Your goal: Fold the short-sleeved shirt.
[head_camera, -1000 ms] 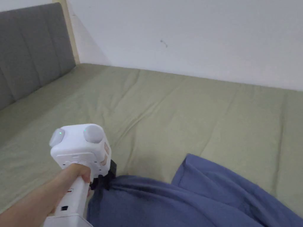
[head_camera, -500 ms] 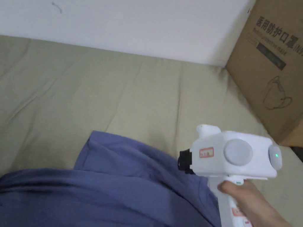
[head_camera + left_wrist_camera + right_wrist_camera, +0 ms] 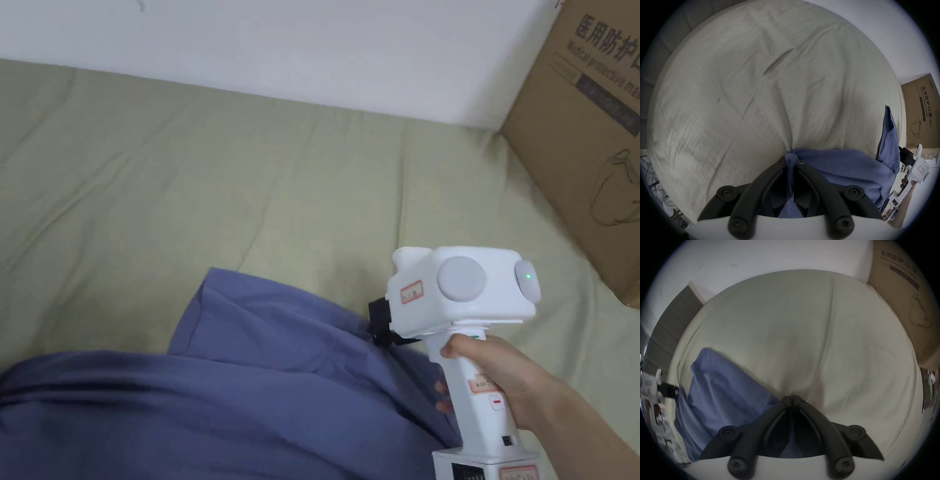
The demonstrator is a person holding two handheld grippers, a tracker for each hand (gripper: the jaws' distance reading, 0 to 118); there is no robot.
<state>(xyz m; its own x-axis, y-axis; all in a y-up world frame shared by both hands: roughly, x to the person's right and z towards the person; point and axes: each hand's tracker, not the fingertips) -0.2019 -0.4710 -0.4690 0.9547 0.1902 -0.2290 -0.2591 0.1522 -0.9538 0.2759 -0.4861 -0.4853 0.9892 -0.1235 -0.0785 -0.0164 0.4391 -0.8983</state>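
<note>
A bed covered by a creased pale green sheet [image 3: 187, 187] carries everything here. A blue short-sleeved shirt [image 3: 262, 387] lies bunched on the sheet at its near side, one folded flap reaching toward the wall. A printed cardboard box [image 3: 587, 137] rests on the sheet beyond the shirt's right end, against the wall.

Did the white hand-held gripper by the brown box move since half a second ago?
Yes. The right hand-held gripper sits farther from the cardboard box and higher toward the wall, gripping the blue shirt.
</note>
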